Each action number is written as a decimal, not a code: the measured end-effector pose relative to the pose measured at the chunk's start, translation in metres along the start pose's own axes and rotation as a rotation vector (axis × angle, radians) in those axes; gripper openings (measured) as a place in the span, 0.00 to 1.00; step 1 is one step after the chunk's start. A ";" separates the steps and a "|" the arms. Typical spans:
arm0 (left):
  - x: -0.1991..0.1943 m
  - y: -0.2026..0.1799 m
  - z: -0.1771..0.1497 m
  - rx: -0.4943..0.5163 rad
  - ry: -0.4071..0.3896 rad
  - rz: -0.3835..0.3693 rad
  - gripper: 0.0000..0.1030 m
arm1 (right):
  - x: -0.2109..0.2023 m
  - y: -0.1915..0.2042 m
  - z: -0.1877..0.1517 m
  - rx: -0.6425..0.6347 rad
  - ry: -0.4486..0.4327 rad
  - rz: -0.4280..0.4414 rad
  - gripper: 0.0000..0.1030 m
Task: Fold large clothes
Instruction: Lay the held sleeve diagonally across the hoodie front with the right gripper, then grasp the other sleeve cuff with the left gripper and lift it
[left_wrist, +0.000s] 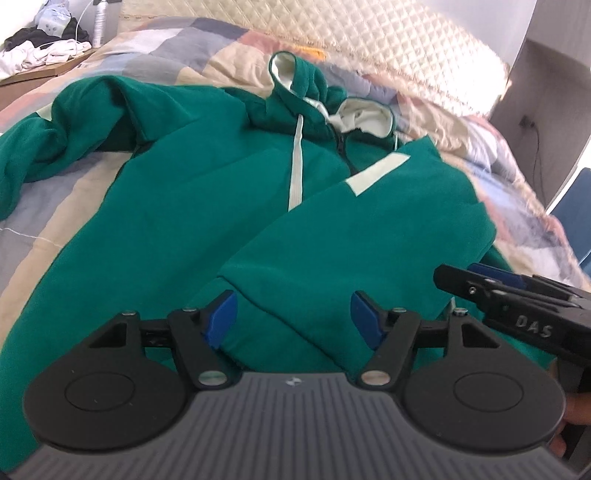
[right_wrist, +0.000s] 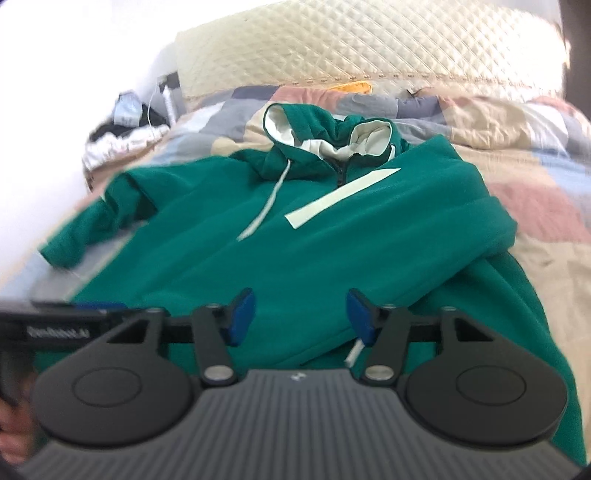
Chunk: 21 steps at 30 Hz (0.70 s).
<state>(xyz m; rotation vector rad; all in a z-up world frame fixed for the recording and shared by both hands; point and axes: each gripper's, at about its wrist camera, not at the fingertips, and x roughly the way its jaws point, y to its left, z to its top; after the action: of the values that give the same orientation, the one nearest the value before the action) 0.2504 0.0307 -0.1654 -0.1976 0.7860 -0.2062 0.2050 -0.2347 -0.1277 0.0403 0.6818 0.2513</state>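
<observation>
A green zip hoodie with a white-lined hood lies front up on the bed. One sleeve with a white stripe is folded across its chest. The other sleeve trails out to the left. My left gripper hovers open over the folded sleeve's lower end, with cloth below its blue pads but none pinched. My right gripper is open too, over the hoodie's lower front, with a white drawstring end beside its right finger. Each gripper shows at the edge of the other's view.
A patchwork quilt covers the bed, with a cream quilted headboard behind. At the far left a nightstand holds a pile of clothes and a spray bottle. A blue object stands beyond the bed's right side.
</observation>
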 end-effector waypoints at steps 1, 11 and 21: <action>0.005 -0.001 0.000 0.004 0.010 0.009 0.69 | 0.005 -0.002 -0.002 0.010 0.017 0.005 0.46; 0.034 -0.011 -0.011 0.097 0.058 0.107 0.67 | 0.044 -0.009 -0.022 0.008 0.119 -0.011 0.42; -0.002 0.013 -0.005 -0.032 -0.052 0.119 0.67 | 0.040 -0.009 -0.019 0.035 0.136 -0.017 0.41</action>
<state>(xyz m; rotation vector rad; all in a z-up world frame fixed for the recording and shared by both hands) 0.2470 0.0432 -0.1708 -0.1847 0.7469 -0.0759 0.2247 -0.2346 -0.1685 0.0515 0.8213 0.2265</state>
